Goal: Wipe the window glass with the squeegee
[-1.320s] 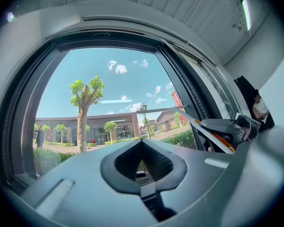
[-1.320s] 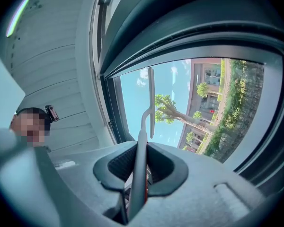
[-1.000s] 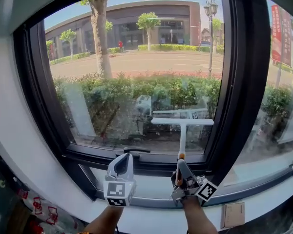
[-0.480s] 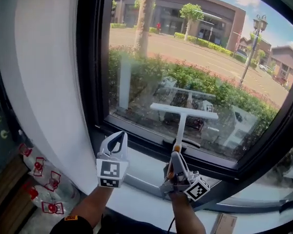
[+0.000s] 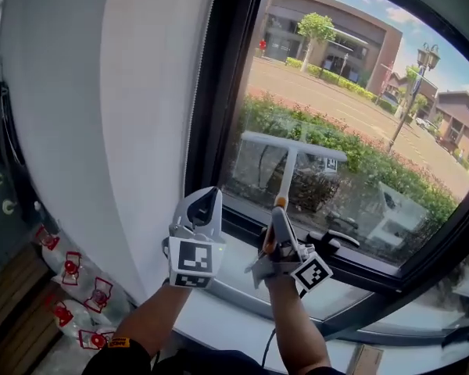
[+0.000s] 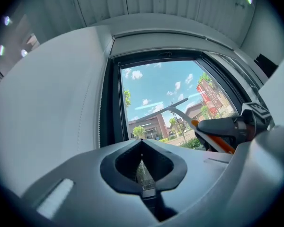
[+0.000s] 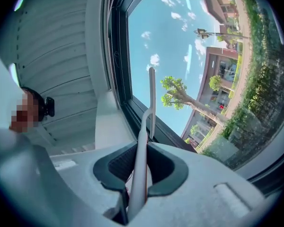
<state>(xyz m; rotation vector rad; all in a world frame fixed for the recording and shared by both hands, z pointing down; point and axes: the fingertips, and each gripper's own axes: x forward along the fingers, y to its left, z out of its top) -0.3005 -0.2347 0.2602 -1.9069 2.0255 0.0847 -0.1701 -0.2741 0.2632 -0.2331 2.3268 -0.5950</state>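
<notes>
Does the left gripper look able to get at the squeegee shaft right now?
Probably yes. The left gripper hangs just left of the squeegee with nothing between them, and the shaft above the right gripper is bare. The left jaws are shut, so they would have to open first.

left claw (image 5: 206, 200), right claw (image 5: 275, 216): grey shells | marker cubes (image 5: 189, 261): black-white squares
</notes>
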